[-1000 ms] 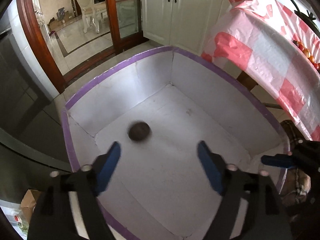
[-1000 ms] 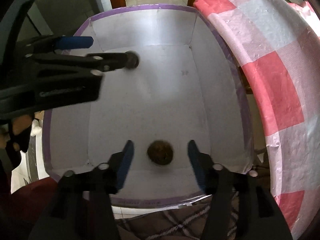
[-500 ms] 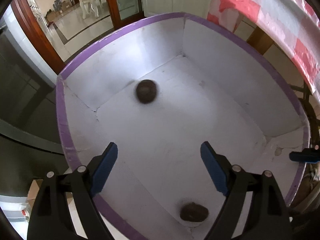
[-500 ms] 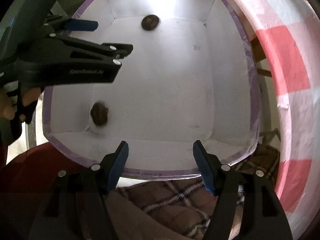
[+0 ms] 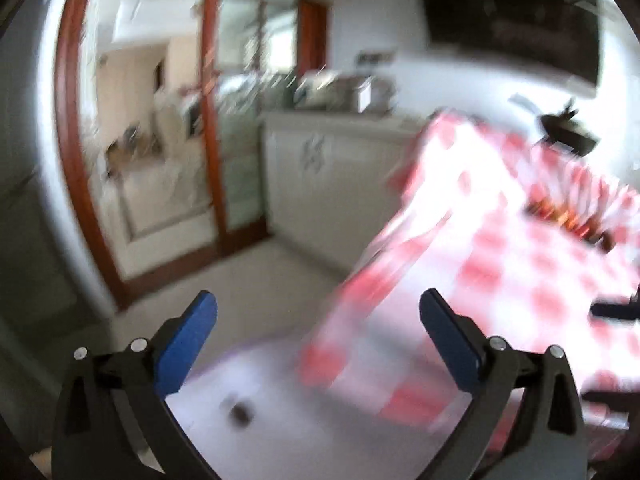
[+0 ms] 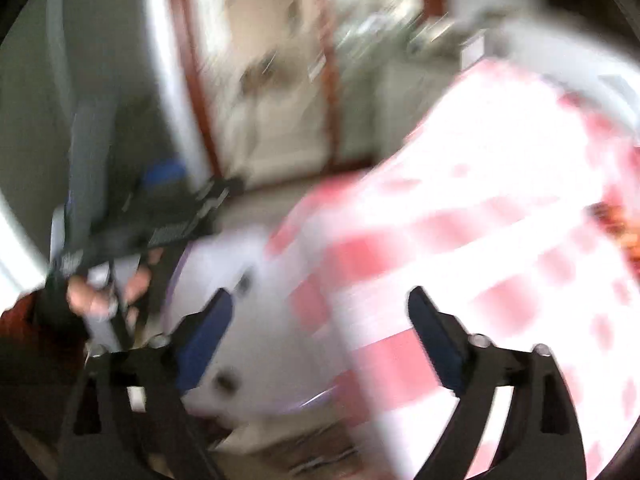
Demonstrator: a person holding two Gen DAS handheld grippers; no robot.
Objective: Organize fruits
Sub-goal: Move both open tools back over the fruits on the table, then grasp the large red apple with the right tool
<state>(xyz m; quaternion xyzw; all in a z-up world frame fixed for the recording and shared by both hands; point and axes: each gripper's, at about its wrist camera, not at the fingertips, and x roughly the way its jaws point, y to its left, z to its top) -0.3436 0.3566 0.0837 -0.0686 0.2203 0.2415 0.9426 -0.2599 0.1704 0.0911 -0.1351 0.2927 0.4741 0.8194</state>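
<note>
Both views are heavily motion-blurred. My left gripper [image 5: 318, 320] is open and empty, raised above the white box with a purple rim [image 5: 256, 364]; one dark brown fruit [image 5: 240, 413] lies on the box floor below. My right gripper [image 6: 320, 316] is open and empty, above the box [image 6: 248, 280], where a dark fruit [image 6: 225, 380] shows near its left finger. Orange-red fruits [image 5: 560, 216] lie on the checked table at the right; they also show in the right wrist view [image 6: 624, 228]. The left gripper [image 6: 180, 220] shows at the left of the right wrist view.
A table with a pink and white checked cloth [image 5: 500, 272] stands right of the box. White cabinets [image 5: 320, 184] and a wood-framed glass door [image 5: 208, 120] are behind. A plaid cloth [image 6: 320, 460] lies under the near box edge.
Both grippers have lifted and tilted up away from the box, so the room and table now fill the views. The two fruits stay in the box.
</note>
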